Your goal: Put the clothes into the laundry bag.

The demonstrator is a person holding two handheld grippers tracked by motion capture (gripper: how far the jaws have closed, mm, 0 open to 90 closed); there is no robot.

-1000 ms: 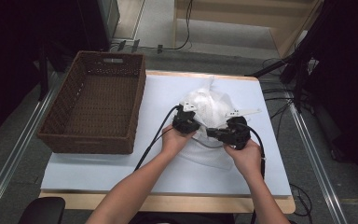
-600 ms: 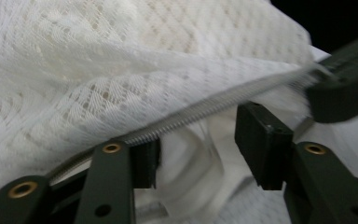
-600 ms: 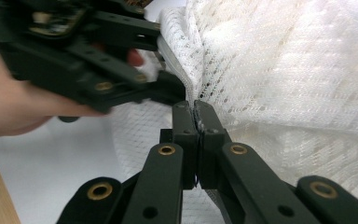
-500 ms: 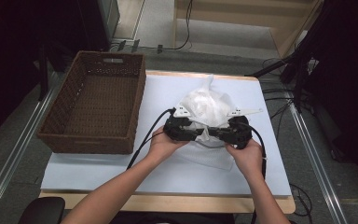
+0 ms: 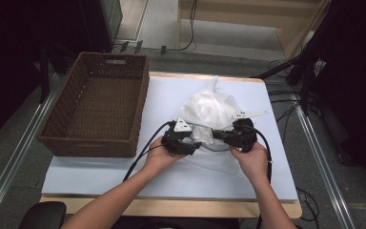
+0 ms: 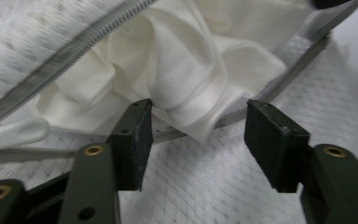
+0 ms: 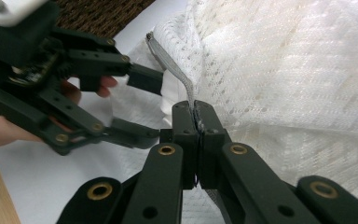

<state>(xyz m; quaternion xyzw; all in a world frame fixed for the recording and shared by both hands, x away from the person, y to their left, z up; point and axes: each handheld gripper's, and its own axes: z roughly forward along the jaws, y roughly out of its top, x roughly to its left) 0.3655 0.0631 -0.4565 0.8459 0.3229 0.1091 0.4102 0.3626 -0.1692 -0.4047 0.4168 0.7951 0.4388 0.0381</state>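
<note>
My right hand-held gripper (image 7: 196, 122) pinches the zipper tape (image 7: 177, 70) of the mesh bag (image 5: 209, 112) mid-counter (image 5: 267, 181), steadying its mouth; my left hand-held gripper (image 6: 198, 123), just opened half-wide, brackets the white cloth (image 6: 186, 70) inside, gripping nothing.

both forearms reach in from the table's near edge, hands close together. the left gripper (image 5: 198, 141) has just been opening, its jaws apart. the right gripper (image 5: 215, 136) has its jaws pressed together.
</note>
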